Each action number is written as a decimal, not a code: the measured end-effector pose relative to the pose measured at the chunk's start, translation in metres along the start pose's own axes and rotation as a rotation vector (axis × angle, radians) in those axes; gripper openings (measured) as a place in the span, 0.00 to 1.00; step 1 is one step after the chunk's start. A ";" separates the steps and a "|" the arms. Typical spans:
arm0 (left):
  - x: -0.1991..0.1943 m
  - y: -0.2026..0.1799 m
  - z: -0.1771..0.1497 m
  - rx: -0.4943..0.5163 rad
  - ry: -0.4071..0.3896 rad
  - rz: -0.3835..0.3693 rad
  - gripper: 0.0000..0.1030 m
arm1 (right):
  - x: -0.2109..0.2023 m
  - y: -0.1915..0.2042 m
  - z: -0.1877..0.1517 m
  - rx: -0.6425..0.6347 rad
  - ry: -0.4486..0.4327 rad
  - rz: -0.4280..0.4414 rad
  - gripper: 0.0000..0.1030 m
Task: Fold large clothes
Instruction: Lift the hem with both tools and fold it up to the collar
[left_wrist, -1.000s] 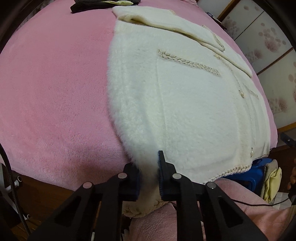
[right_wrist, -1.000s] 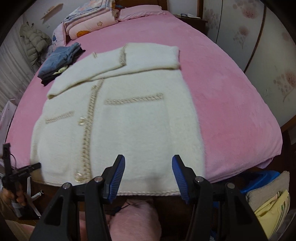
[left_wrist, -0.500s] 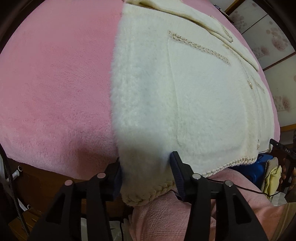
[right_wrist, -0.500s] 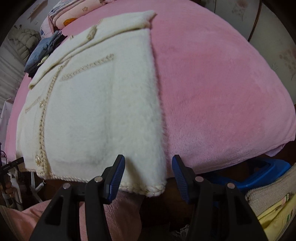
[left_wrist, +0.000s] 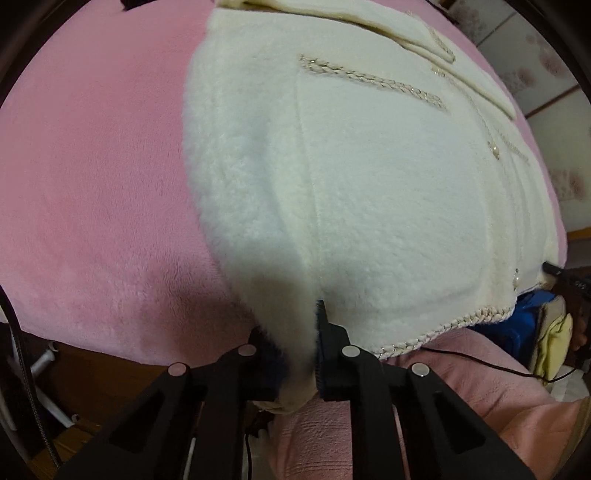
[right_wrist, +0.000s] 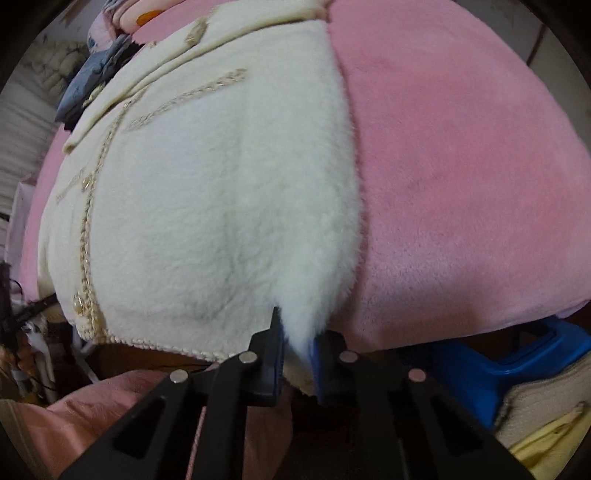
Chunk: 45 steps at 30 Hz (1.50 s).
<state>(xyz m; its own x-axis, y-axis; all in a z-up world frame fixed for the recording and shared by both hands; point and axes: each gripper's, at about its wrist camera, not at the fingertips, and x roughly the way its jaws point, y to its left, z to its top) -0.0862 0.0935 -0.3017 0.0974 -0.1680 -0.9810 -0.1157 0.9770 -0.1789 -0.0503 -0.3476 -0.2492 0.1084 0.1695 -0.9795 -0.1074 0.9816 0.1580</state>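
A cream fluffy jacket with braided trim and pearl buttons lies front-up on the pink bed blanket, its sleeves folded across the top. My left gripper is shut on the jacket's near left hem corner, and the fleece bunches between its pads. In the right wrist view the same jacket spreads to the left. My right gripper is at the near right hem corner, its jaws closing with the fabric pinched between the blue pads. Both grippers point steeply down at the bed's edge.
Folded jeans and stacked bedding lie at the far side of the bed. A blue plastic stool and a cream and yellow bag stand on the floor at right. A pink-clad leg is below the hem.
Both grippers came down to the hem. The left opened over its corner and shut on it. The right, wide open before, has closed on its corner.
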 end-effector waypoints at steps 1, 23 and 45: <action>-0.002 -0.005 0.004 -0.004 0.020 0.024 0.10 | -0.007 0.006 0.000 -0.015 -0.005 -0.013 0.10; -0.199 0.016 0.213 -0.537 -0.360 -0.275 0.09 | -0.180 0.029 0.204 0.120 -0.394 0.199 0.10; -0.056 0.047 0.375 -0.247 -0.251 0.122 0.55 | 0.021 -0.010 0.408 -0.009 -0.168 0.024 0.37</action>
<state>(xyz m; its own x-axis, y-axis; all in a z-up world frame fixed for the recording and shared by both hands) 0.2736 0.1977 -0.2268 0.3036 0.0148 -0.9527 -0.3735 0.9217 -0.1048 0.3558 -0.3178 -0.2208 0.2692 0.2065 -0.9407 -0.1208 0.9763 0.1797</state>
